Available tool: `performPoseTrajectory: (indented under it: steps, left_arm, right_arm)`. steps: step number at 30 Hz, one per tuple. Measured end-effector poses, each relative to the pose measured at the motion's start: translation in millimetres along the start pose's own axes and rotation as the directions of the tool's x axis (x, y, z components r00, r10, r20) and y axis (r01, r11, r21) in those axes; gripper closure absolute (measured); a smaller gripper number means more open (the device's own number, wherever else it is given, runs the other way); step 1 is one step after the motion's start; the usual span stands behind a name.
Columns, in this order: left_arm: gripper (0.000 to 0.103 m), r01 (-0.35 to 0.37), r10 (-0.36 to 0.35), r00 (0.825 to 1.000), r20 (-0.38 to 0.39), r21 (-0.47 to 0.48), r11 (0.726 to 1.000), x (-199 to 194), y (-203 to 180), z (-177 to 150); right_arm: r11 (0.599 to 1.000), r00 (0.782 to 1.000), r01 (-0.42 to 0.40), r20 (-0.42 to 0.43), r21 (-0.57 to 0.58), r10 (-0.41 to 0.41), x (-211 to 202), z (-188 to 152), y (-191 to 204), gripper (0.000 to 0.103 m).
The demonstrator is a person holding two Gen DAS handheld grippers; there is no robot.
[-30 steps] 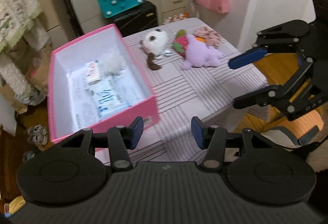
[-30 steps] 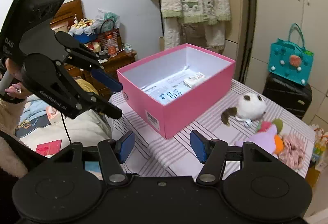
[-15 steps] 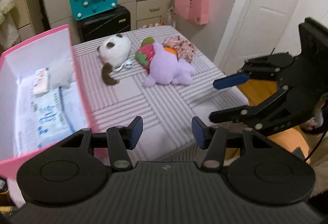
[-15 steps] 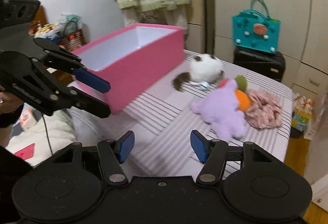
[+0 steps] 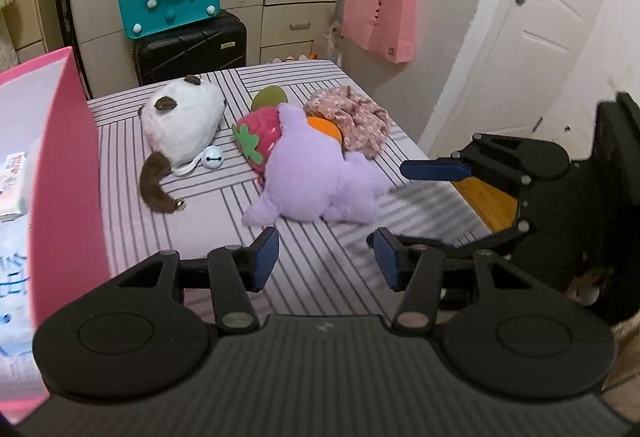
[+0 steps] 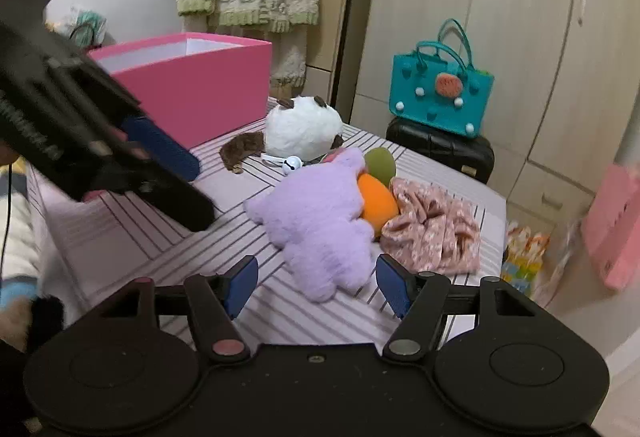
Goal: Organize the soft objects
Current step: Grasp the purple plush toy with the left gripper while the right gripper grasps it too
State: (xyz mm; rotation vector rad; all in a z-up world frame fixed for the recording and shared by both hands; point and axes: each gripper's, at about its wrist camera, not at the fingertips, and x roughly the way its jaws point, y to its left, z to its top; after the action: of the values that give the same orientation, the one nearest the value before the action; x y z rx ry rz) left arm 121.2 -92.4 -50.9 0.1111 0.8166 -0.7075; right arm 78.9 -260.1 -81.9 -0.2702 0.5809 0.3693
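left wrist view: the left gripper [image 5: 326, 263] hovers over the striped desk [image 5: 168, 233], fingers apart with nothing between them. a purple plush [image 5: 316, 181] lies just ahead, against a strawberry plush [image 5: 258, 131]. the pink box [image 5: 66, 173] at left holds printed paper packets [image 5: 12, 173].

right wrist view: the right gripper [image 6: 316, 285] has just been opening; its parted fingers flank the purple plush's near end without pressing it. a white plush [image 6: 302, 127] sits beside the pink box; its contents are hidden here.

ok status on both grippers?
Left gripper open, empty. Right gripper open, jaws just widening, nearing purple plush. Pink box waiting. Nothing blocking.
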Motion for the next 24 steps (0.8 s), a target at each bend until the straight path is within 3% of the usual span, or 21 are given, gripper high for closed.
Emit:
performPoseTrajectory:
  steps: [11, 15, 18, 21, 24]
  left_arm:
    - [0.051, -0.059, 0.06, 0.998, 0.012, -0.111, 0.992, 45, 10, 10]
    - [0.051, -0.047, 0.052, 0.998, 0.022, -0.181, 0.982, 49, 19, 8]
    - [0.049, -0.039, 0.045, 0.999, 0.025, -0.209, 0.977, 51, 23, 6]
    - [0.048, -0.038, 0.044, 0.999, 0.021, -0.231, 0.972, 54, 26, 6]
    - [0.046, -0.04, 0.046, 0.999, 0.016, -0.244, 0.969, 54, 26, 4]
  right_arm:
    - [0.996, 1.0, -0.024, -0.003, -0.089, 0.024, 30, 10, -8, 0.029]
    - [0.993, 0.998, -0.065, -0.03, -0.094, 0.062, 38, 9, -9, 0.038]
    - [0.997, 0.996, -0.078, -0.049, -0.025, 0.077, 43, 8, -12, 0.047]
    - [0.99, 0.991, -0.109, -0.063, 0.088, 0.115, 42, 7, -19, 0.05]
    - [0.958, 0.978, -0.172, -0.076, 0.23, 0.194, 39, 4, -26, 0.051]
